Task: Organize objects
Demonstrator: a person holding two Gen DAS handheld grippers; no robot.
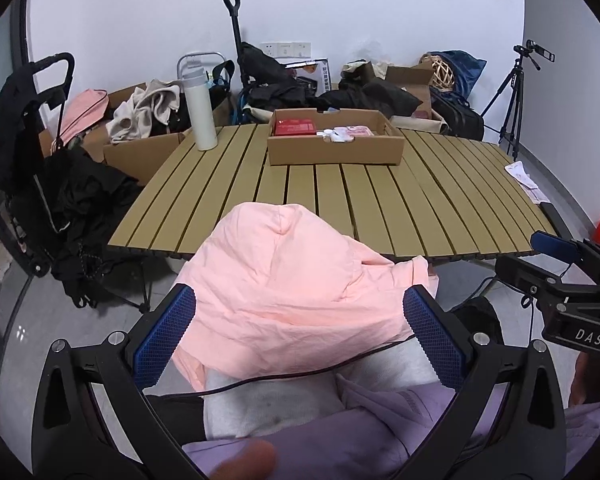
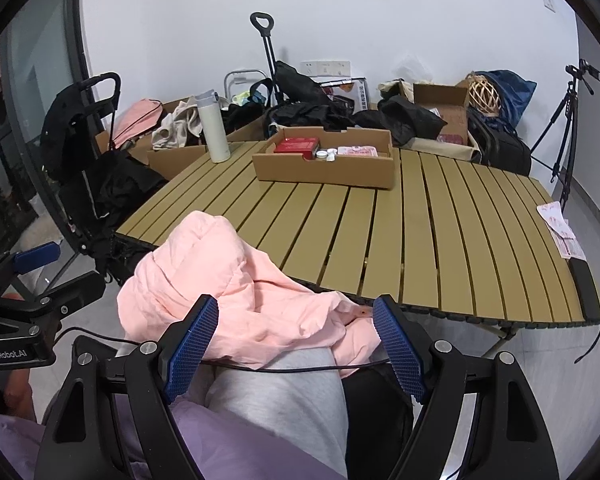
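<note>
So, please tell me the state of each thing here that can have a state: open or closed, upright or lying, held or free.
Left gripper: open, holds nothing.
Right gripper: open, holds nothing.
Pink jacket: crumpled, partly over the table edge, free.
White bottle: upright, lid closed.
Cardboard box: open on top, items inside.
Slatted table: unfolded.

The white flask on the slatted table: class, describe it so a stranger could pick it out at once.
Start at the slatted table. Beside the open cardboard box, at the table's far left corner, stands the white flask, upright. It is the only tall thing on the table; everything else there lies low or flat.
</note>
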